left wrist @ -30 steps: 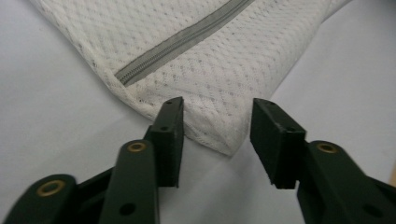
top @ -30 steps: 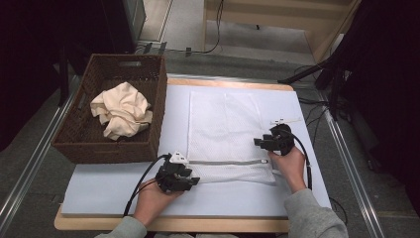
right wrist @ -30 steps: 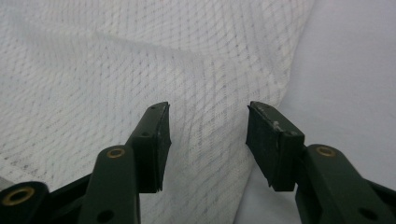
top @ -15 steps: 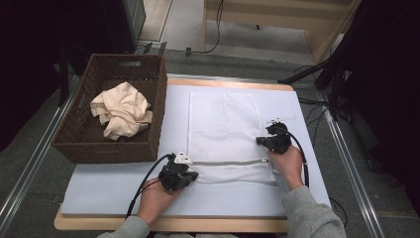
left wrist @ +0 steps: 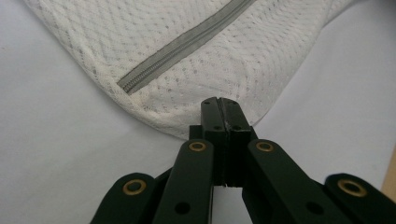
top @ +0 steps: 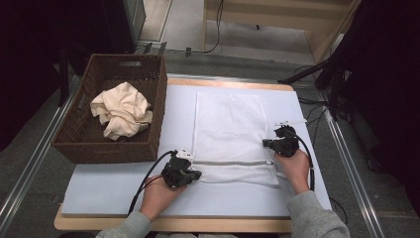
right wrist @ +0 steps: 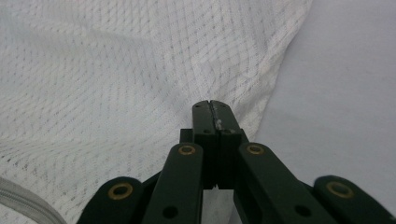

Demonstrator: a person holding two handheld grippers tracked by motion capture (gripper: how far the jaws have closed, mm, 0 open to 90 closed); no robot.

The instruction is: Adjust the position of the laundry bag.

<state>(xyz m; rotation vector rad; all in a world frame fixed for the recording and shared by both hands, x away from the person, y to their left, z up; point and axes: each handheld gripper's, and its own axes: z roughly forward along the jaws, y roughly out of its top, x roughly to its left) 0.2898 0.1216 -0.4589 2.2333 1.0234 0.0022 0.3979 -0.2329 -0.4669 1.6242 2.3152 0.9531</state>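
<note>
Left gripper: my jaws are pressed together on the near left corner of the white mesh laundry bag, pinching the hem just below the end of its grey zipper.

Right gripper: jaws closed flat on the bag's right edge, a fold of mesh caught between them, a little beyond the zipper's other end.

Where the bag lies: spread flat on the pale blue mat that covers the surface, zipper side toward me, both my hands at its near end.

How it should handle: I judge it very light and wholly limp; open netting with no stiffness, so anything I do not hold will sag or drag on the mat.

Where to hold: the stitched hem and the corners beside the zipper look the firmest places; plain netting could stretch or slip out of a narrow pinch.

Risk: pulling my two grippers hard apart could strain the seam at the zipper ends.

Nearby: a brown wicker basket stands at the mat's left edge, touching it, with a crumpled cream cloth inside.
</note>
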